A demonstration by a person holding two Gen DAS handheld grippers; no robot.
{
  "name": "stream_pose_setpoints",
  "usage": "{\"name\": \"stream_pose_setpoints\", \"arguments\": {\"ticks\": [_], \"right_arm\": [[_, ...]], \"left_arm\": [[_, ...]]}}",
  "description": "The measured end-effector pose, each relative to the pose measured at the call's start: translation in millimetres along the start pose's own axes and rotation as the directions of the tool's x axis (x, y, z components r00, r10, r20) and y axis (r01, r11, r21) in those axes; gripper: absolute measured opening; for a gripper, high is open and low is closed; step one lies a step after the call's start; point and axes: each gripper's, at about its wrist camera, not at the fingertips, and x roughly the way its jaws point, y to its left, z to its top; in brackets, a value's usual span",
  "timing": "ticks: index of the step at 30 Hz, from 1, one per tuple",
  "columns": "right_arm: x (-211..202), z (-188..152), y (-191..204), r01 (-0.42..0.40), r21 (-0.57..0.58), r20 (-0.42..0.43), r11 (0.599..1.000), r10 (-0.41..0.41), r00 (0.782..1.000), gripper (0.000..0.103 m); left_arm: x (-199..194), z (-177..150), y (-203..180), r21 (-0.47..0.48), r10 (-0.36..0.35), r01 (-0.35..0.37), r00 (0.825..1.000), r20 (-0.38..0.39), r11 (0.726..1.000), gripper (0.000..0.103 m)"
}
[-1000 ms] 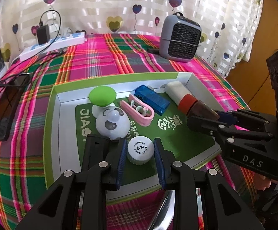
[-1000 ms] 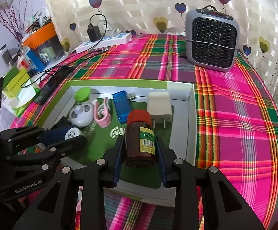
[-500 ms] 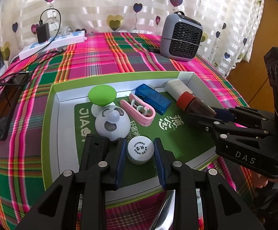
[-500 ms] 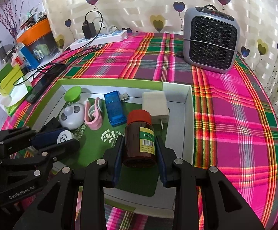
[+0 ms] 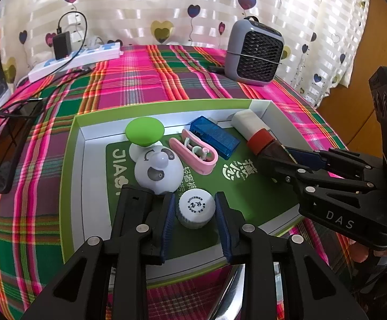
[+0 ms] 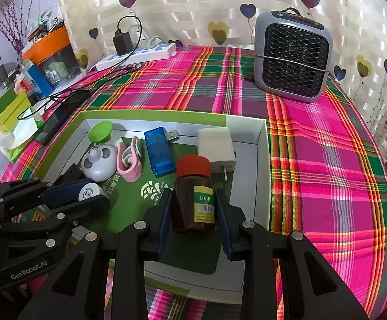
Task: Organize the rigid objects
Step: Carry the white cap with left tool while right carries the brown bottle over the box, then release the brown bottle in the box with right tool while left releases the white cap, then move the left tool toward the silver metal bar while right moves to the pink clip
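Left gripper [image 5: 193, 213] jaws just opening: gaps now show on both sides of white bottle cap [image 5: 196, 208], which sits free between pads on green floor of tray [image 5: 78, 160], near tray's front edge. Right gripper [image 6: 194, 213] unchanged, clamped on brown pill bottle [image 6: 193, 200] with red lid, upright over tray's right side. Behind in tray: panda toy [image 5: 157, 170], green disc [image 5: 144, 130], pink clip [image 5: 196, 154], blue USB stick [image 5: 214, 136], white charger [image 6: 216, 144]. Tray on plaid-covered table [image 6: 327, 160]; grey heater [image 6: 293, 56] at far right corner.
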Motion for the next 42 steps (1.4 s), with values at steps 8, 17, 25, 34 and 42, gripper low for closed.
{"name": "stream_pose_setpoints", "arguments": {"ticks": [8,17,25,34,42], "right_arm": [[-1.6,-1.6,1.4,0.004,0.009,0.007,1.0,-0.004,1.0,0.04],[-4.2,-4.8,3.5,0.011,0.018,0.012,1.0,-0.012,1.0,0.043],[-13.5,-10.4,4.3,0.002,0.048,0.039,0.999,-0.004,0.999,0.045],[-25.0,-17.8,10.1,0.006,0.055,0.071,0.998,-0.01,0.997,0.045],[-35.6,-24.6,15.3,0.02,0.055,0.095,0.998,-0.026,0.995,0.045]], "left_arm": [[-3.6,-1.1,4.8,-0.014,0.001,-0.001,1.0,0.006,1.0,0.038],[-10.9,-5.2,1.4,-0.004,0.01,-0.01,1.0,0.016,1.0,0.04],[-23.9,-8.7,-1.3,-0.002,0.006,-0.006,0.999,0.043,1.0,0.041],[-36.7,-16.3,-4.9,0.004,0.005,-0.005,0.998,0.062,1.0,0.041],[-49.0,-23.4,-7.2,0.011,0.011,-0.012,0.996,0.083,1.0,0.041]]}}
